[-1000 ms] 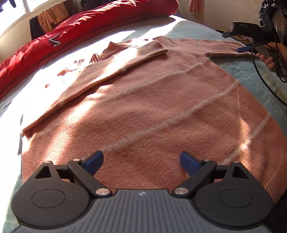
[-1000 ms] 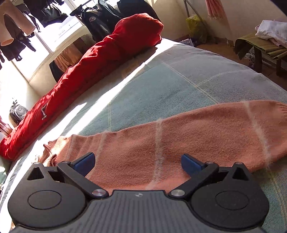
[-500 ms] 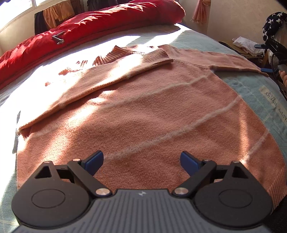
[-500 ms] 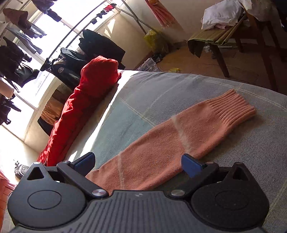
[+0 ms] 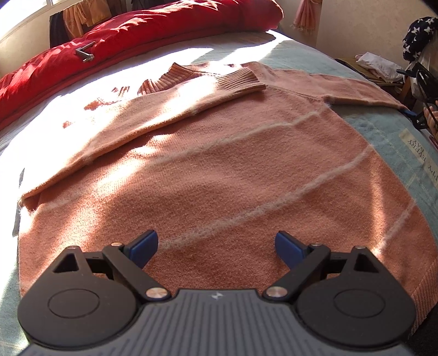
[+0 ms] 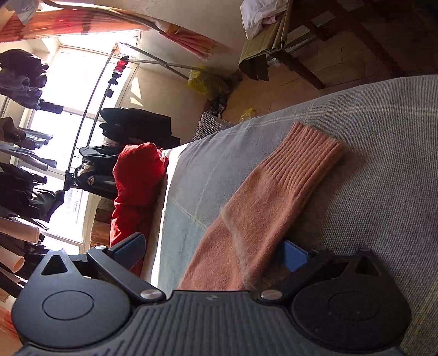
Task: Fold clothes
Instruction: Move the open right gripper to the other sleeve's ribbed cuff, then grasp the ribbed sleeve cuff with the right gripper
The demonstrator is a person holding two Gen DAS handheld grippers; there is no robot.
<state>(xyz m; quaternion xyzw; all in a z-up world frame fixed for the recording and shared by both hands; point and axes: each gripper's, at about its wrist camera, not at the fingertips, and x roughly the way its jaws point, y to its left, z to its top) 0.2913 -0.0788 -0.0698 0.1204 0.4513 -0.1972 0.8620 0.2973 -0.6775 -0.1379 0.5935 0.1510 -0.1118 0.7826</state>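
The big bed [image 5: 314,52] has a blue-grey cover, and a long red blanket [image 5: 153,24] lies along its far side. My pink sweater [image 5: 219,169] lies flat on the bed, with one sleeve folded across its chest. The other sleeve [image 6: 262,210] sticks out flat to the side. My left gripper [image 5: 216,246] hangs over the sweater's bottom part, spread wide and holding nothing. My right gripper [image 6: 210,252] is spread wide too, with that sleeve lying between its fingers.

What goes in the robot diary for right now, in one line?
step: second sleeve fold | sweater: flat on bed | left gripper: open, above hem | right gripper: open around sleeve
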